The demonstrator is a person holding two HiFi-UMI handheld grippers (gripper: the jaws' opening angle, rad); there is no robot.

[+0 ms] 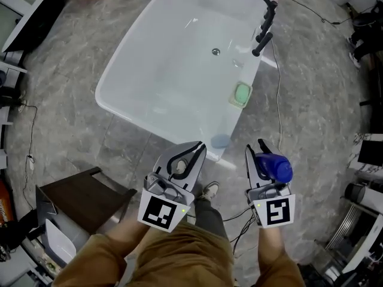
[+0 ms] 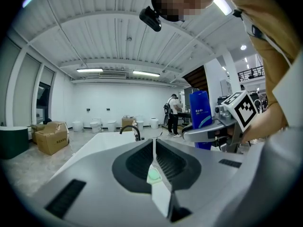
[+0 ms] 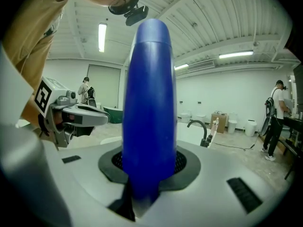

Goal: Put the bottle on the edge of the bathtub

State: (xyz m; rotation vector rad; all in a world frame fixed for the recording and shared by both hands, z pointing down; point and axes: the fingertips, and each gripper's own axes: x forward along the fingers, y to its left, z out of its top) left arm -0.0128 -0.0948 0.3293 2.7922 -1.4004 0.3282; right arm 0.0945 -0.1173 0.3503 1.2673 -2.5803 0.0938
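Blue bottle (image 3: 149,103) held before a white bathtub (image 1: 173,64).
Right claw (image 1: 258,153) grips it; left claw (image 2: 153,145) closed, empty. Released off-centre on the narrow rim (image 1: 106,91), it could topple.

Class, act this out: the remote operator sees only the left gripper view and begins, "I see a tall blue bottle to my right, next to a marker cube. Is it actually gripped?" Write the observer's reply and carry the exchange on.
Observer: Yes. The right gripper view shows the right gripper shut on the blue plastic bottle, with its pads against the bottle's sides.
Operator: Is anything already on the tub's rim?
Observer: The head view shows a green soap dish on the tap-side rim of the white bathtub.
Operator: And the corner nearest us?
Observer: A pale blue round object sits there. In the head view it lies between the tips of the left gripper and the right gripper.
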